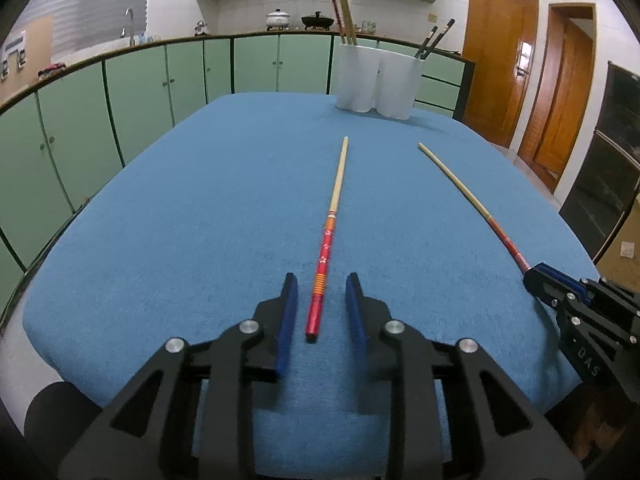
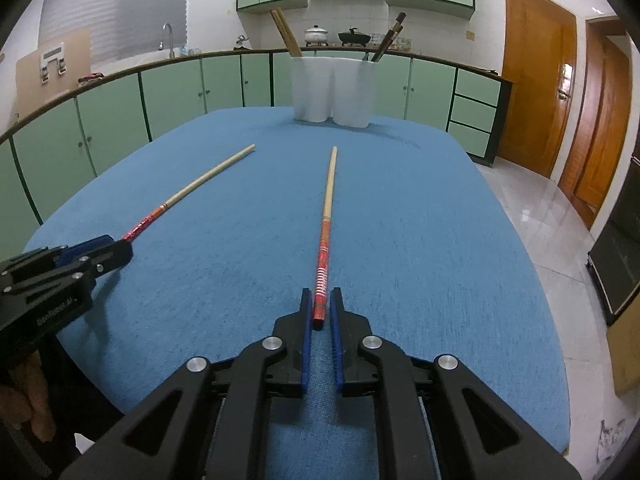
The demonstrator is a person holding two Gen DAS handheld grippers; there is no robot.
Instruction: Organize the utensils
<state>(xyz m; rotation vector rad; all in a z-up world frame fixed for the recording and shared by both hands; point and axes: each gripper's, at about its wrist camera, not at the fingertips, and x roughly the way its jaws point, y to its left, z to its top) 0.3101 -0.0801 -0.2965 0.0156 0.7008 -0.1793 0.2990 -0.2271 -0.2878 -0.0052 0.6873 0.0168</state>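
The step in hand looks like the pick-up of two loose chopsticks, one per hand, for the white twin-cup holder (image 1: pixel 376 80) standing well ahead of both grippers at the far edge of the blue-clothed table (image 1: pixel 180 208); the next move calls for a firm hold on each red painted end, a lift, and a tilt so the pale tip drops into a cup, probably the one that holds the matching chopsticks; the left gripper (image 1: pixel 322 312) has its blue pads (image 1: pixel 289 316) apart on either side of the left chopstick (image 1: pixel 326 252), with cloth showing on both sides, so nothing is pinched there; the right gripper (image 2: pixel 320 312) stands nearly together around the butt of the right chopstick (image 2: pixel 324 248), pads close against it, which I judge a light clamp; both sticks point ahead toward the holder
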